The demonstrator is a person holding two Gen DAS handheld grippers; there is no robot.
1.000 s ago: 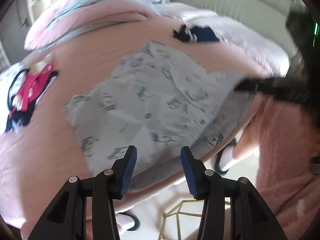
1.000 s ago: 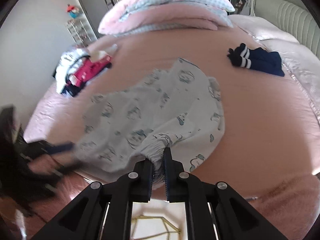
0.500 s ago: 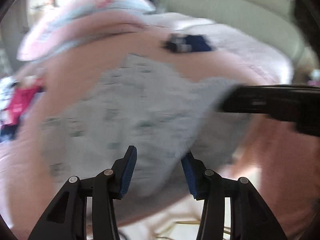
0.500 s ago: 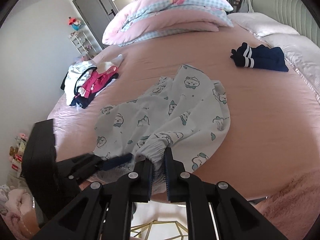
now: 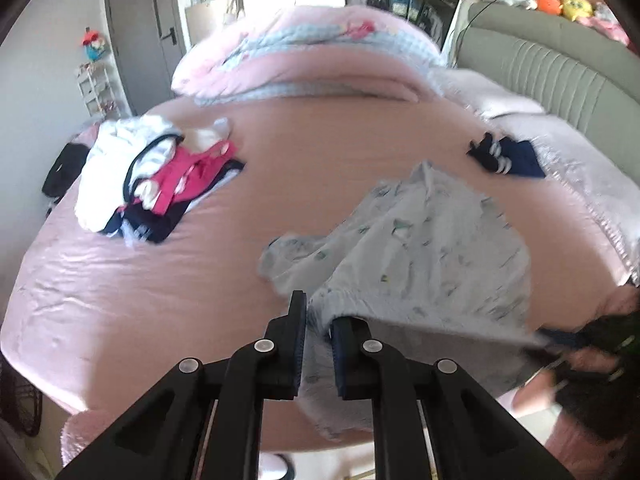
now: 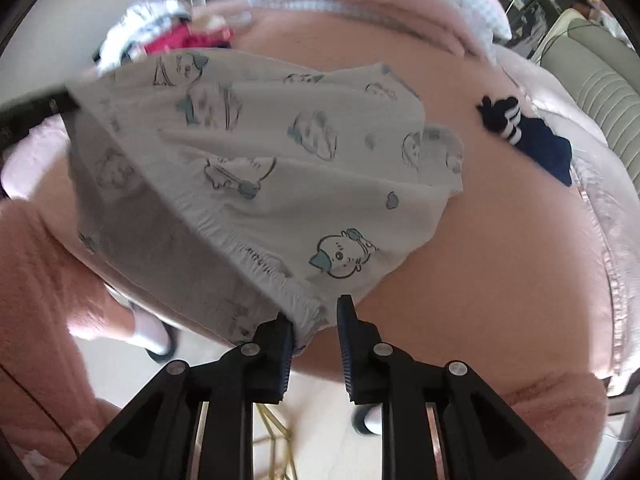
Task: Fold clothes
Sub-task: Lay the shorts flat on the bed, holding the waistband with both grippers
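A bedroom: a pink-sheeted bed (image 5: 280, 152) fills both views, pillows at the far end, a heap of mixed clothes (image 5: 152, 176) far left and a folded navy garment (image 5: 508, 158) far right. The printed white shorts (image 6: 256, 168) hang stretched over the near edge, apparently held by the waistband to be spread flat. The left gripper (image 5: 318, 332) pinches the elastic hem between nearly closed jaws. The right gripper (image 6: 314, 334) has its jaws parted, with the waistband corner touching only its left jaw.

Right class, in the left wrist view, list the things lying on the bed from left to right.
Pile of mixed clothes → printed pale garment → navy striped item.
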